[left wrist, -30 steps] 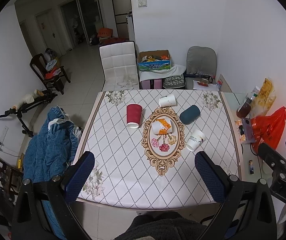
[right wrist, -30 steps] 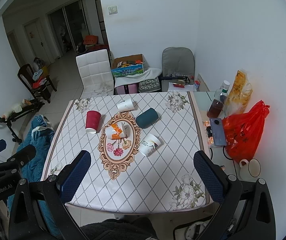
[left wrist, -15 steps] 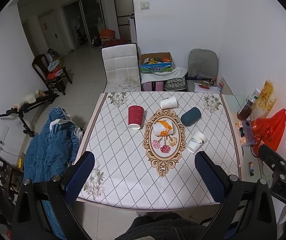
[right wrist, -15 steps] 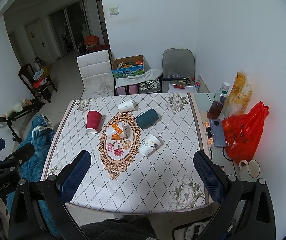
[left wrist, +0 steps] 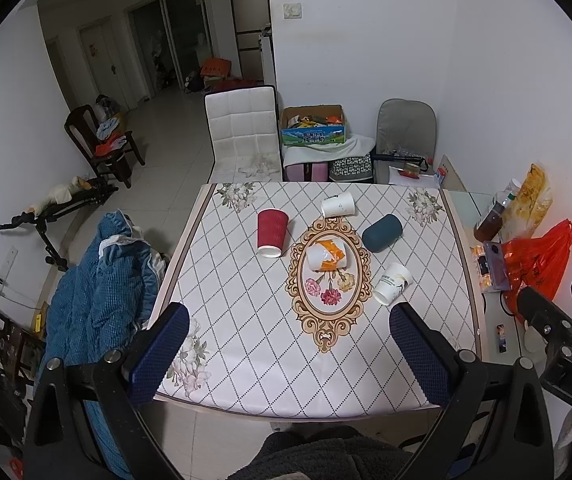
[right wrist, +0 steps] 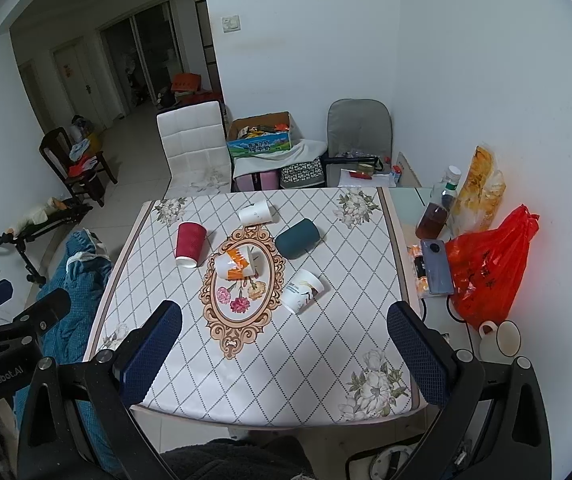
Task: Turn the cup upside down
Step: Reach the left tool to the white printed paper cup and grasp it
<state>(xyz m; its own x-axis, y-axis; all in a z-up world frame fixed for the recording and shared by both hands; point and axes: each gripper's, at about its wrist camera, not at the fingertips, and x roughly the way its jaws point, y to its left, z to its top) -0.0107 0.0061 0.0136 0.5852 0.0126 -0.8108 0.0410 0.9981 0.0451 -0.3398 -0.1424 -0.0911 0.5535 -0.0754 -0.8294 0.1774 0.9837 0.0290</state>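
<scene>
Several cups lie on their sides on the patterned table: a red ribbed cup, a white cup at the back, a dark teal cup, a white and orange cup in the middle, and a white printed cup. In the right wrist view they show as red cup, teal cup, orange cup, printed cup. My left gripper and my right gripper are both open and empty, held high above the table's near edge.
A blue jacket hangs on a chair at the table's left. A side shelf at the right holds a red bag, a phone, a bottle and a white mug. Chairs and boxes stand behind the table.
Both grippers have lifted or pulled back slightly, so the table looks a little smaller. The cups have not moved.
</scene>
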